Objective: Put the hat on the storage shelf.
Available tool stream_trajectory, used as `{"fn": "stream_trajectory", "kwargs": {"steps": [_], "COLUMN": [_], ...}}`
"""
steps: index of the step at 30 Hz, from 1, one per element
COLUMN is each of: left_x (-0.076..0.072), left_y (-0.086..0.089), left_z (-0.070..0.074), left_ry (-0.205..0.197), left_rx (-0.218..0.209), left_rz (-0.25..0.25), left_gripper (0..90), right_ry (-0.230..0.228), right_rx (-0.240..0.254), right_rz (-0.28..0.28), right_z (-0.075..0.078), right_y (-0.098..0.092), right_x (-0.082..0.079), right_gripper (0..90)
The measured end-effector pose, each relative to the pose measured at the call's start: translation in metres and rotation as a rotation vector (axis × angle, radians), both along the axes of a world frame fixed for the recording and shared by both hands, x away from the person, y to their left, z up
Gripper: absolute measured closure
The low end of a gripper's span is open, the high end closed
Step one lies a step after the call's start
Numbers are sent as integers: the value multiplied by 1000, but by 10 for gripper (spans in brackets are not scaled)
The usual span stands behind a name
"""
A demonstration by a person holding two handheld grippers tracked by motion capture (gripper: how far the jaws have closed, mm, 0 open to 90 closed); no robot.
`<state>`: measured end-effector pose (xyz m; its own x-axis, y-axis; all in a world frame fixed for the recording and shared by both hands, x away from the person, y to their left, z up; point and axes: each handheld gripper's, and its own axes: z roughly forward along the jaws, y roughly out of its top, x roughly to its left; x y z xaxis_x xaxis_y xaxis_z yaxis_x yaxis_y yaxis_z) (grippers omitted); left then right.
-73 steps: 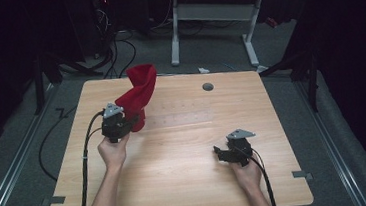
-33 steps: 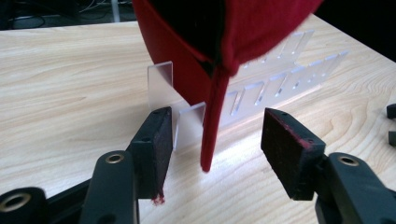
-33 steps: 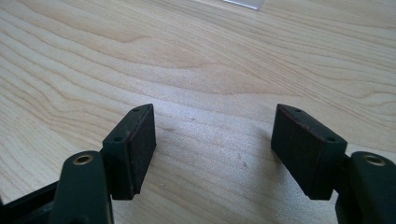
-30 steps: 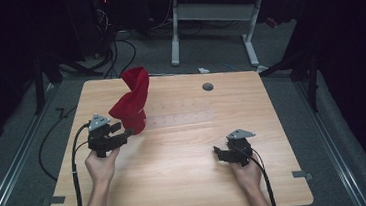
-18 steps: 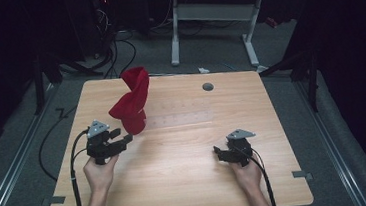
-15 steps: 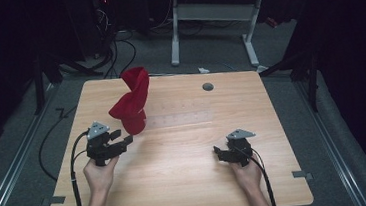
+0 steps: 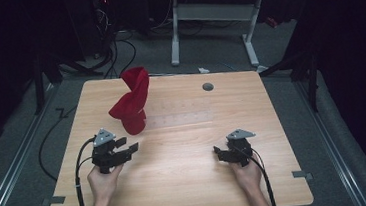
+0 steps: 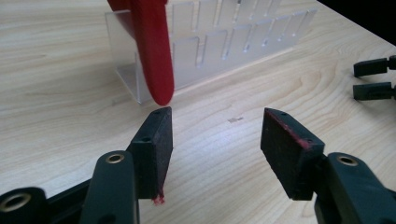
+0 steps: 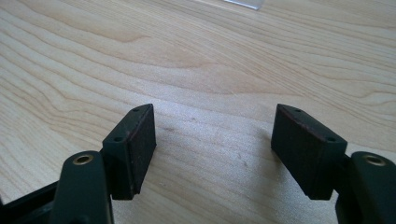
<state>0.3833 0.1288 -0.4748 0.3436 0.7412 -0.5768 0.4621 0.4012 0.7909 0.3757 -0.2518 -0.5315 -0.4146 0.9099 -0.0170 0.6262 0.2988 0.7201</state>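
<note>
A red twisted thing (image 7: pixel 133 101), cloth-like in the high view, stands upright at the left end of a clear slotted rack (image 7: pixel 182 113) on the wooden table (image 7: pixel 189 193). In the left gripper view its smooth red lower end (image 8: pixel 153 51) hangs in front of the rack (image 8: pixel 224 37). My left gripper (image 7: pixel 128 144) is just in front of it on the person's side. It is apart from it and open, with nothing between its jaws (image 8: pixel 217 122). My right gripper (image 7: pixel 217 153) rests low over bare wood at the front right, open and empty (image 9: pixel 212 122).
A small dark round disc (image 7: pixel 207 86) lies near the table's far edge. Cables trail from both grippers off the front edge. The right gripper's jaw tips (image 8: pixel 373 77) show at the right edge of the left gripper view. A desk frame (image 7: pixel 211 17) stands on the floor beyond.
My left gripper has drawn back from the red thing toward the person and sunk a little. The red thing stays standing in the rack. The right gripper has not moved.
</note>
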Motion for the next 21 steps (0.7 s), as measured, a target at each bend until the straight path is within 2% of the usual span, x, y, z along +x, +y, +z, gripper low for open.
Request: {"fn": "stream_trajectory", "kwargs": {"steps": [7,21], "left_x": [-6,-13], "left_y": [-7,-27], "left_z": [-6,-25], "left_ry": [14,39], "left_rx": [-2,32], "left_rz": [-13,-39], "left_gripper": [429,404], "right_ry": [0,-1], "right_rx": [0,0], "right_rz": [0,0], "right_z": [0,0], "right_y": [0,0], "right_x": [0,0], "right_gripper": [310,310]}}
